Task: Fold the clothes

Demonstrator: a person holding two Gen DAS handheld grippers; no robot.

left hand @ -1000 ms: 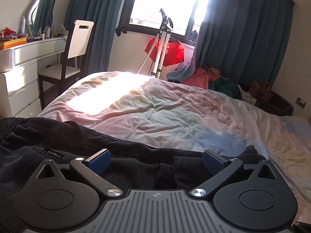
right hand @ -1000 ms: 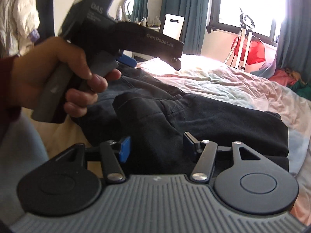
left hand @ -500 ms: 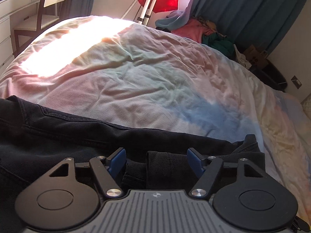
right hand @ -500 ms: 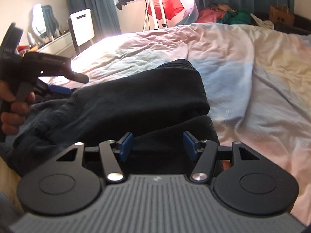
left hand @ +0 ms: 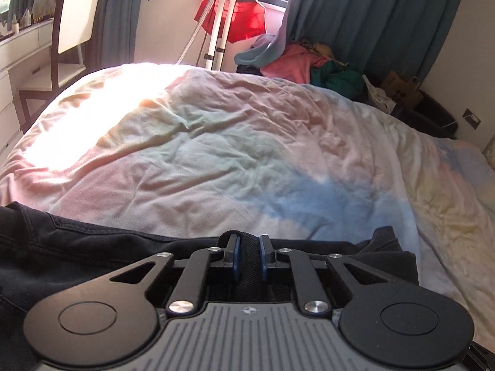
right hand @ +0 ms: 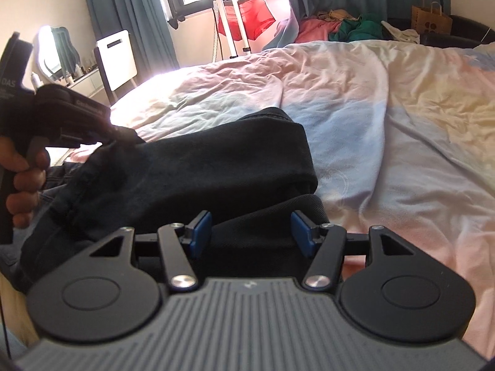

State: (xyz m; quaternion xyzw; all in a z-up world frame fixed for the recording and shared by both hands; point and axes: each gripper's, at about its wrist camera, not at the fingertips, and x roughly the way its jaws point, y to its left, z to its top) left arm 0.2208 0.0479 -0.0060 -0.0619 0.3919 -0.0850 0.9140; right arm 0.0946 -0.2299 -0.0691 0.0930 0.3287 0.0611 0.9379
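Black jeans (right hand: 198, 167) lie partly folded on the bed's near edge; they also show in the left wrist view (left hand: 77, 247). My left gripper (left hand: 247, 258) is shut on a fold of the black jeans, the cloth pinched between its blue pads. The same gripper shows in the right wrist view (right hand: 123, 136), its tip at the jeans' left edge, lifting it a little. My right gripper (right hand: 250, 235) is open, its jaws either side of the jeans' near fold, not pinching it.
A pastel duvet (left hand: 232, 142) covers the bed. A white chair (left hand: 74, 21) and a dresser (left hand: 18, 49) stand at the left. A clothes pile (left hand: 306, 61), a white stand with a red garment (left hand: 235, 18) and a paper bag (right hand: 430, 20) lie beyond the bed.
My left gripper has closed from wide open onto a fold of the jeans. My right gripper swung right, away from the hand, and stays open over the jeans' near fold.
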